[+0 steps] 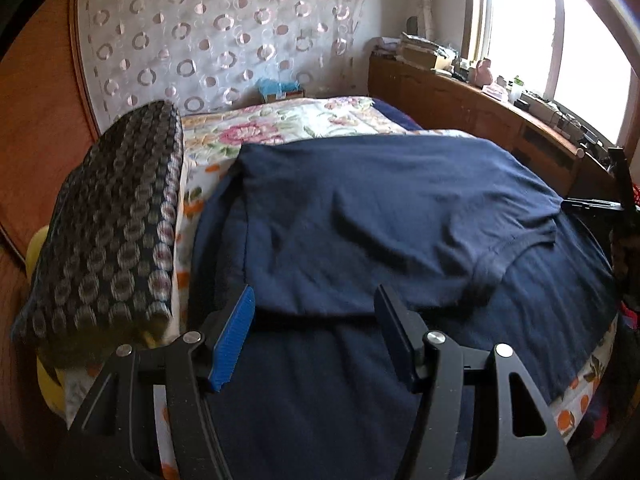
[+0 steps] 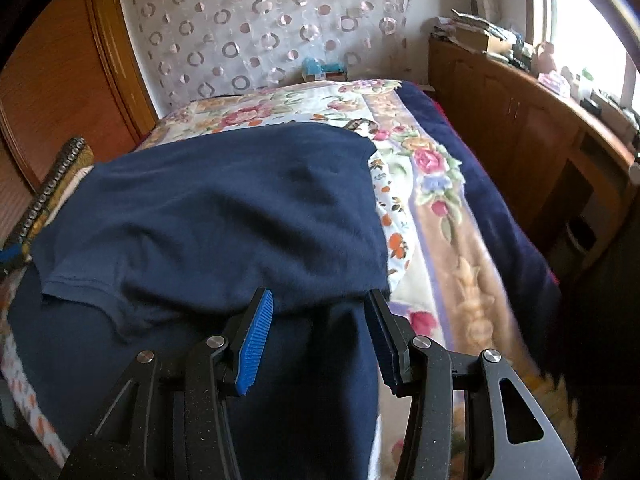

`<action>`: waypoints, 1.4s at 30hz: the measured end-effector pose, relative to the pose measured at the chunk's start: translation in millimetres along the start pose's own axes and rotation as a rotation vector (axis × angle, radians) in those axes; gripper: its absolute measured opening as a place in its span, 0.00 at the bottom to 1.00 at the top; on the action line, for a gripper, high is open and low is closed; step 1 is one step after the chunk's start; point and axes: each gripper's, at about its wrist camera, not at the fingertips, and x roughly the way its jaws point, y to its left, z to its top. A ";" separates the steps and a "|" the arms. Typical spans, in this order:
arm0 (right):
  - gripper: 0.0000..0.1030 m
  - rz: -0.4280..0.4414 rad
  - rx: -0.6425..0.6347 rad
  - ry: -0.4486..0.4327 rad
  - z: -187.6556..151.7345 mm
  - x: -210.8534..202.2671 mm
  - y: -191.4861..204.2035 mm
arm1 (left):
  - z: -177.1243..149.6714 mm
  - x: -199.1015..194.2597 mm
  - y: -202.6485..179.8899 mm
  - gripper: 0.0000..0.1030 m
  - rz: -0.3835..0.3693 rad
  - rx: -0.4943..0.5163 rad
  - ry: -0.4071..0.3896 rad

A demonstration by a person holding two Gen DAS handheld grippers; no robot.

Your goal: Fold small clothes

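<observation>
A navy blue T-shirt (image 1: 380, 216) lies spread on the bed, its far part folded over onto the near part, with a sleeve hem toward the right. It also shows in the right wrist view (image 2: 224, 208). My left gripper (image 1: 316, 300) is open, its jaws wide apart just above the near fold edge of the shirt. My right gripper (image 2: 320, 300) is open too, over the shirt's right near edge. Neither holds any cloth. The other gripper (image 1: 620, 200) shows at the far right of the left wrist view.
The bed has a floral quilt (image 2: 436, 184) with a dark blue border. A dark patterned pillow (image 1: 116, 216) stands at the left. Wooden cabinets (image 2: 520, 120) with clutter run along the window on the right. A circle-patterned curtain (image 1: 216, 36) hangs behind.
</observation>
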 end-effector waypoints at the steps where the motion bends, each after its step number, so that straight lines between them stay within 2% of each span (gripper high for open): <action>1: 0.48 0.009 0.002 0.001 -0.5 0.1 0.6 | -1.9 0.8 0.6 0.61 -0.005 -0.009 0.005; 4: 0.48 0.026 -0.004 0.013 -2.4 8.7 2.9 | -7.5 6.7 4.4 0.61 -0.006 -0.024 0.025; 13: 0.50 -0.052 -0.096 0.004 -3.4 26.1 5.8 | -11.8 29.9 24.6 0.61 0.024 -0.107 0.087; 16: 0.52 -0.077 -0.129 0.000 -5.0 27.9 13.0 | -8.7 34.1 23.3 0.61 0.044 -0.110 0.091; 22: 0.53 -0.069 -0.126 -0.002 -2.6 32.6 5.6 | 0.0 42.1 19.4 0.61 0.046 -0.113 0.096; 29: 0.53 -0.071 -0.127 -0.004 -7.1 33.6 8.9 | 8.9 42.8 29.2 0.60 -0.007 -0.187 0.058; 37: 0.53 -0.069 -0.127 -0.004 -6.6 33.9 7.9 | 14.4 52.3 33.5 0.47 0.025 -0.191 0.065; 42: 0.53 -0.068 -0.128 -0.004 -6.5 33.6 8.1 | 13.6 54.2 34.4 0.47 0.032 -0.189 0.063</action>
